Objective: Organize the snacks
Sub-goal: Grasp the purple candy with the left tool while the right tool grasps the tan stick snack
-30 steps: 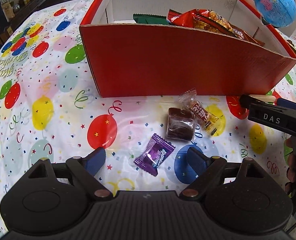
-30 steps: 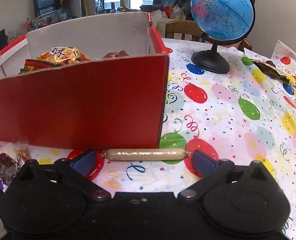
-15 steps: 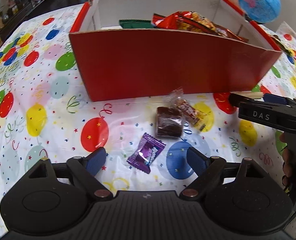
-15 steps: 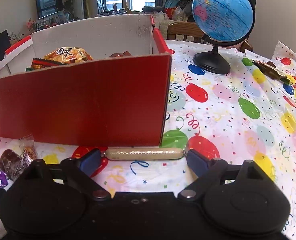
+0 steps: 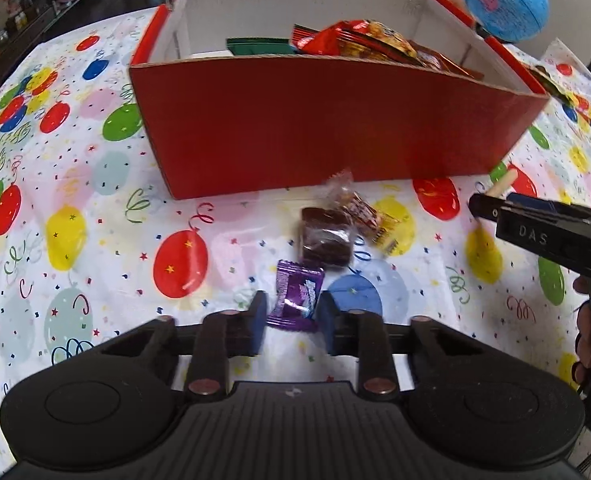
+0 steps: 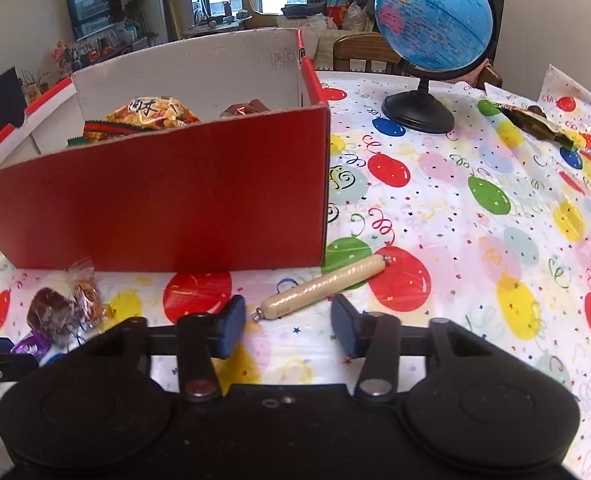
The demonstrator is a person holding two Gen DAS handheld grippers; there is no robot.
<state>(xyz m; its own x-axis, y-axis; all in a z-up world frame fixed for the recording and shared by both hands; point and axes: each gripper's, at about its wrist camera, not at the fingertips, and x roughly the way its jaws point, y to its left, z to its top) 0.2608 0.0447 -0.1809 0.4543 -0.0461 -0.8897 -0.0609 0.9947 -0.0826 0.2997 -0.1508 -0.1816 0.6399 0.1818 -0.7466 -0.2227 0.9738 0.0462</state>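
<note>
While the left gripper [image 5: 289,318] hangs before the red box [image 5: 327,128], its fingers nearly pinch the purple candy [image 5: 296,298]; contact is unclear. Right wrist view: the right gripper [image 6: 287,326] has fingers apart, the sausage stick [image 6: 323,287] lying slantwise on the desk [image 6: 475,240] near that box.

Red box [image 5: 327,120] wall hiding its snacks' lower parts, clear-wrapped candy [image 5: 359,208] blurred (print unreadable)
</note>
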